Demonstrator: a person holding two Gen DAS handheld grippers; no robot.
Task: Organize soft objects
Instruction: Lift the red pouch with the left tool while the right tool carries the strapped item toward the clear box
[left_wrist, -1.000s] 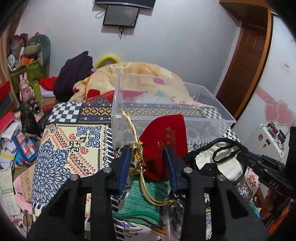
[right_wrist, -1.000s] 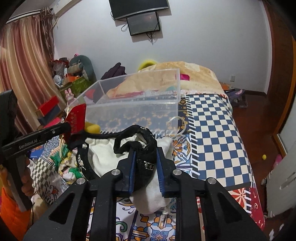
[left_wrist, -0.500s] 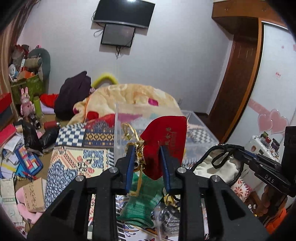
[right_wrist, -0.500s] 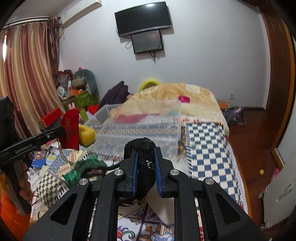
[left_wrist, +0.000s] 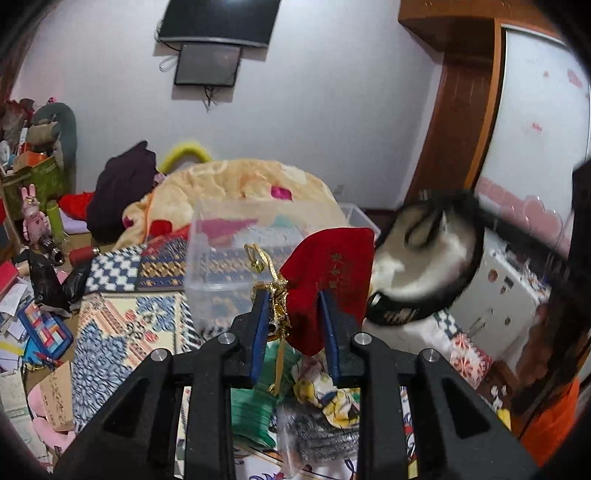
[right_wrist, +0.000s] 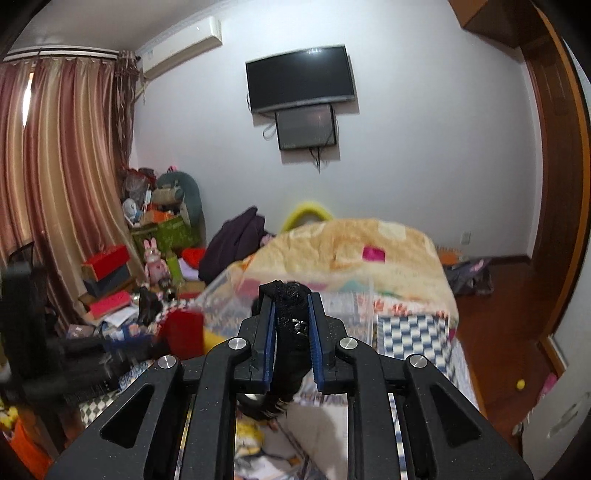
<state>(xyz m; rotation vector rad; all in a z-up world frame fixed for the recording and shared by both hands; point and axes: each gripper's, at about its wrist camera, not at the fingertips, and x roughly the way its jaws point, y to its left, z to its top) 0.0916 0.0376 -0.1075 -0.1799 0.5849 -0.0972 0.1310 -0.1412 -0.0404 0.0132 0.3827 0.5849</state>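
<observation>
Two soft things are held up in front of the clear plastic box.

A red pouch (left_wrist: 328, 280) with a gold cord (left_wrist: 271, 280) is pinched in the left gripper (left_wrist: 293, 314), closed tight on it, just in front of the clear plastic box (left_wrist: 229, 258). A black strap (right_wrist: 291, 317) of a white bag (left_wrist: 417, 266) is squeezed in the right gripper (right_wrist: 291, 325), right of the box. A green knit cloth (left_wrist: 255, 402) is seen below the box. A peach blanket (right_wrist: 354, 243) is piled behind the box.
</observation>
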